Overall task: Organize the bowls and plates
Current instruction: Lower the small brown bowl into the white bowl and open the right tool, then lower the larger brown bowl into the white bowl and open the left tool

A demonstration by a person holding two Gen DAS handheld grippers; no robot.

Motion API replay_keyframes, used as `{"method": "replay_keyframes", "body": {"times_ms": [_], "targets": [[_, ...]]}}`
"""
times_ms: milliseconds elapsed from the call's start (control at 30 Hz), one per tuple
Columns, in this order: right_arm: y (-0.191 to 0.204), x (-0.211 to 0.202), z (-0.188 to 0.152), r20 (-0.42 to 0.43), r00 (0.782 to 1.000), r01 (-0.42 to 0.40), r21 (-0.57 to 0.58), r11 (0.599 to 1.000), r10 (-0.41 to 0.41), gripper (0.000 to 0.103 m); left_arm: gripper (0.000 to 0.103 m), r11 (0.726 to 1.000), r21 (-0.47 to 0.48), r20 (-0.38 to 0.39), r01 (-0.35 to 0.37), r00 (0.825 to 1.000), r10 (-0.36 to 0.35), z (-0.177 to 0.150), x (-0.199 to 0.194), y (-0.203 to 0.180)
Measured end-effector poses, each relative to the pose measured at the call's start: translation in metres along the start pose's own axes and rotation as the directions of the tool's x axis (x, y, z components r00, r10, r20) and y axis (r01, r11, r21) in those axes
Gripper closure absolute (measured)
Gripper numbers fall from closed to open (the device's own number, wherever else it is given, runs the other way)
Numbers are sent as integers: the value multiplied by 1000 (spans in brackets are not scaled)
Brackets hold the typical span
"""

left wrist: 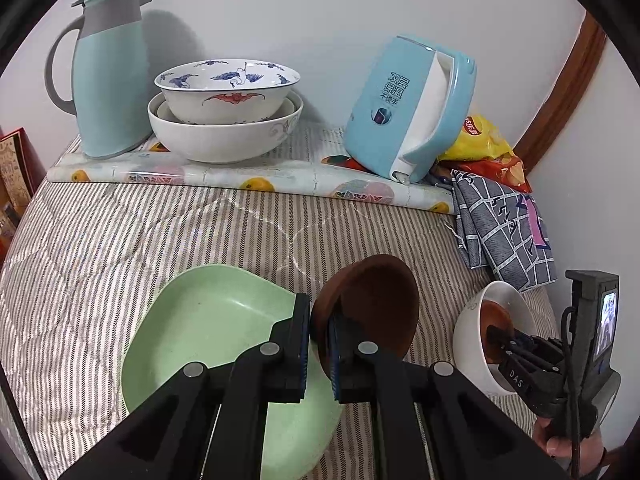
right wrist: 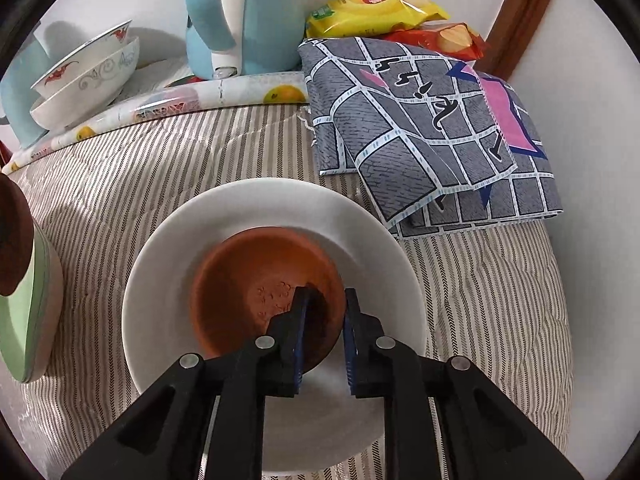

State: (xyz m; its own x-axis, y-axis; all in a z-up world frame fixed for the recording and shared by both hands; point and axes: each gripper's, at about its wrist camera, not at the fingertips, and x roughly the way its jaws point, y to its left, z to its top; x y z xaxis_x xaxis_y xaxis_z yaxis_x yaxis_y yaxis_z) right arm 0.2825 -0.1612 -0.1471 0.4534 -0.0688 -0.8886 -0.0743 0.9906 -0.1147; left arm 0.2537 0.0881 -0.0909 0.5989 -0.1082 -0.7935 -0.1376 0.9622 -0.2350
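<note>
Left gripper clamps a dark brown dish, tilted on edge over the green plate

Right gripper has its jaws straddling the rim of a terracotta saucer lying in a white bowl; whether they press it, I cannot tell. Two stacked bowls stand at the back between a jug and a kettle, on striped cloth

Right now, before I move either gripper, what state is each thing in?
left gripper: shut on dark brown bowl
dark brown bowl: tilted on edge, above green plate
green plate: flat on bedding
right gripper: straddling orange bowl's rim
orange bowl: upright inside white bowl
white bowl: upright
patterned bowls: stacked
thermos: lid closed
</note>
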Motion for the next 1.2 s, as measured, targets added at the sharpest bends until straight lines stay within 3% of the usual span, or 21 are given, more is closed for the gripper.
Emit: {"method": "replay_keyframes", "body": {"times_ms": [400,767,1200], "targets": [[4,-10,-2,26,1000,-7,-6,1000,8,62,94,1000,6,6,-3,1000,3,-5,-12,-1],[-10,-48,-6,128,990,-63,42,997,57,60,94,1000,27,30,4,1000,-5,-9,-30,-17],[-64,-84,-39,209,976,-87,160,983,53,56,94,995,97,43,14,999,-18,-20,-45,-64]]}}
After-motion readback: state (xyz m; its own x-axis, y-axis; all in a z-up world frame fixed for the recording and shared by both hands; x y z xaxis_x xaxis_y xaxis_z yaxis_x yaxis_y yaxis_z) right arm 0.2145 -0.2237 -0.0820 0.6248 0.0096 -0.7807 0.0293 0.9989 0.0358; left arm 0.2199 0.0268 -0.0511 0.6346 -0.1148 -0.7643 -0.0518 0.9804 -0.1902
